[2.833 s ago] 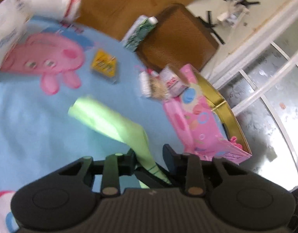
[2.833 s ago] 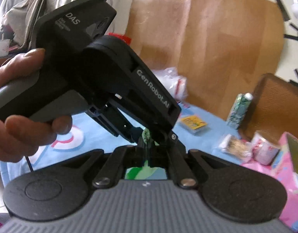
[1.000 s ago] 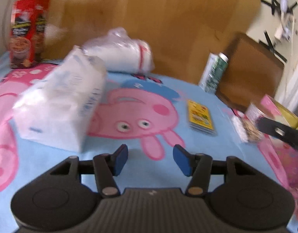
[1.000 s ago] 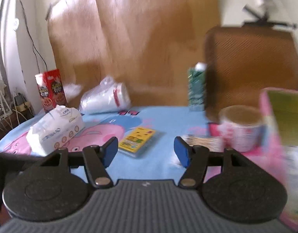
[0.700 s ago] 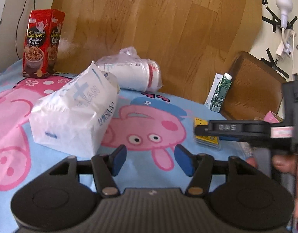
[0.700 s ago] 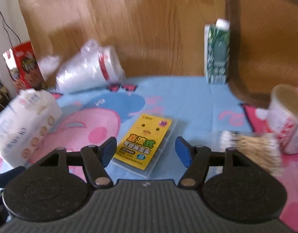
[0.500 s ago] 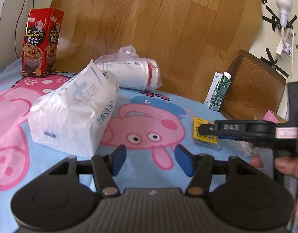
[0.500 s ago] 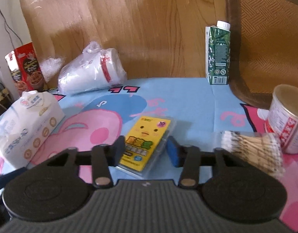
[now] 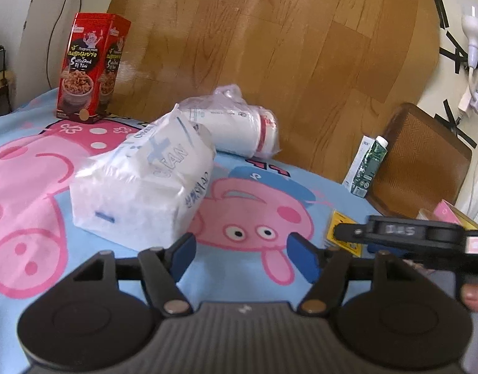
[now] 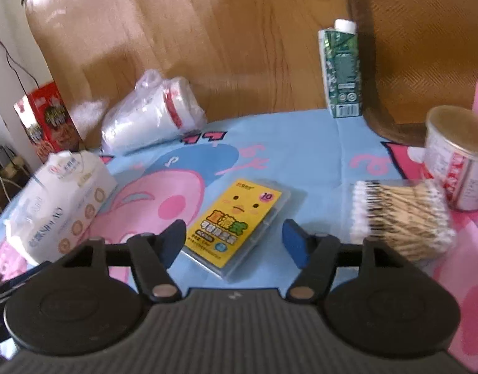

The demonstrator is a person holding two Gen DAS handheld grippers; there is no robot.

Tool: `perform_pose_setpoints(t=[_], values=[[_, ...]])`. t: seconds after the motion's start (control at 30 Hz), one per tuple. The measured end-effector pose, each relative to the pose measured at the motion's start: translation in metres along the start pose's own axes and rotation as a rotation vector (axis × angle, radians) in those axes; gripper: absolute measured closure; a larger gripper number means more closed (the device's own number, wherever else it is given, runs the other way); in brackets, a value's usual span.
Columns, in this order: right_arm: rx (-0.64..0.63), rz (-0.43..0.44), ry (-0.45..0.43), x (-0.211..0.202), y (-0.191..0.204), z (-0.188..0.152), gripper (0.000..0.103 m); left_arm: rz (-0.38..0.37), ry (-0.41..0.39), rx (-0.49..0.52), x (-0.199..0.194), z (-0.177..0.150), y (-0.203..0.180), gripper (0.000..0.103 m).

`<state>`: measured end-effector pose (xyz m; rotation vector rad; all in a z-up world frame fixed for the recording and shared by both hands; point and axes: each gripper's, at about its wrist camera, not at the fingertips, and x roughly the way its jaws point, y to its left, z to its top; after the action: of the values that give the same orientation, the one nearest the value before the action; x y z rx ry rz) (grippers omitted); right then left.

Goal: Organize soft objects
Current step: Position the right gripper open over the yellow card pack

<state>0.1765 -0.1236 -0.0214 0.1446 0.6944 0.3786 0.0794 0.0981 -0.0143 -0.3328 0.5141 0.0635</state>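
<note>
Left gripper (image 9: 240, 258) is opening, nothing between its jaws, just right of the tissue pack (image 9: 145, 184). Right gripper (image 10: 234, 243) is opening too, jaws either side of the yellow packet (image 10: 236, 221), not touching, well right of the tissue pack.

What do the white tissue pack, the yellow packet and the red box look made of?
Tissue pack: thin soft plastic film, by its crinkles and sheen. Yellow packet: printed card or film inside a clear, glossy plastic sleeve, probably. Red box: printed cardboard, judging by its sharp folded edges.
</note>
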Motion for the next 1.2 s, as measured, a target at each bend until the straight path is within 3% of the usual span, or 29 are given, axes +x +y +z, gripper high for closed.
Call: perform_pose_setpoints(t=[0.13, 0.23, 0.47, 0.9, 1.2], values=[[-0.098, -0.052, -0.02, 0.013, 0.018, -0.002, 0.025, -0.001, -0.003, 0.01, -0.001, 0.0, -0.001, 0.037], [-0.184, -0.088, -0.024, 0.019, 0.029, -0.004, 0.03, -0.004, -0.004, 0.011, -0.001, 0.0, -0.002, 0.035], [-0.192, -0.048, -0.03, 0.008, 0.024, -0.008, 0.036, -0.01, -0.003, 0.013, -0.001, 0.001, -0.002, 0.035], [-0.327, 0.113, -0.012, -0.074, 0.022, -0.069, 0.036, -0.018, 0.03, 0.042, 0.003, -0.001, -0.006, 0.035], [-0.354, 0.029, -0.097, -0.123, 0.007, -0.111, 0.037, -0.03, 0.069, 0.102, 0.007, -0.003, -0.015, 0.032]])
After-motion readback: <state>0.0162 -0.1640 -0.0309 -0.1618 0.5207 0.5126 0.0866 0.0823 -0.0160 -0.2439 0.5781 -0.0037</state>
